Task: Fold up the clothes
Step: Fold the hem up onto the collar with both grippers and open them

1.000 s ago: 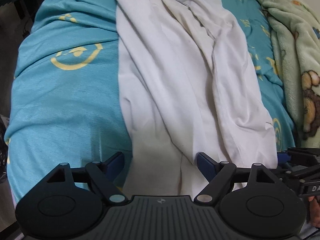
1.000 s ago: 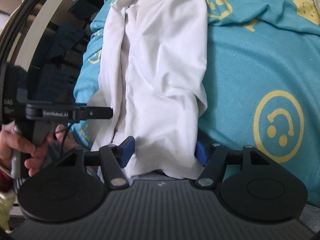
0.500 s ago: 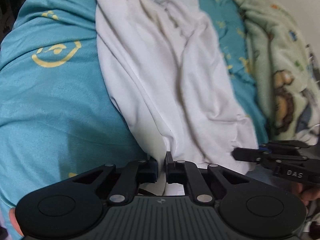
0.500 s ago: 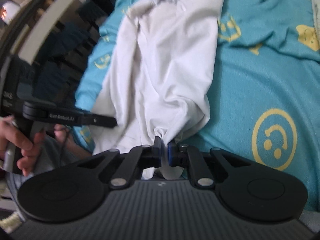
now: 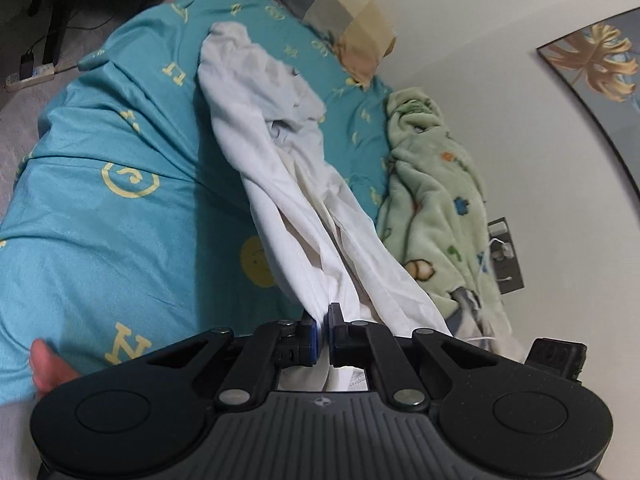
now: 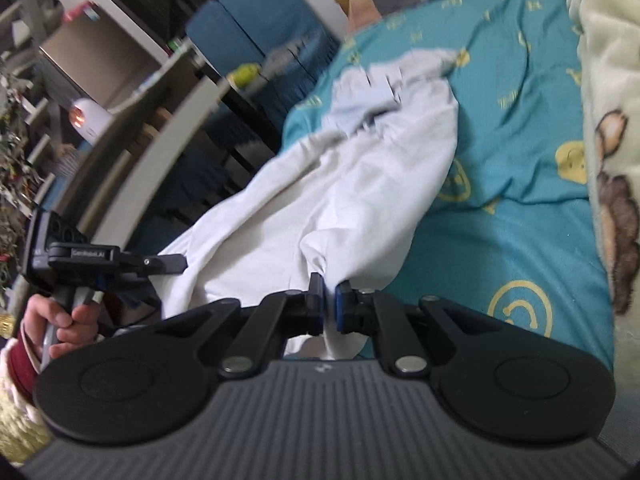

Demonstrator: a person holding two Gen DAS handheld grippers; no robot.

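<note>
Though stretched bedward, garment (image 5: 304,216) between gripper (image 5: 323,330) fingers.

The garment (image 5: 288,184) runs lengthwise down the bed (image 5: 100,240), its near end between both tongs. A blanket (image 5: 436,200) lies to its right, a pillow (image 5: 332,12) behind.

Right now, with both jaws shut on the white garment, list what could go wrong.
1. The left gripper and right gripper each pinch only a small bunch of the white garment, which may slip out under tension.
2. Its far end lies crumpled on the teal sheet, so creases may be folded in.
</note>
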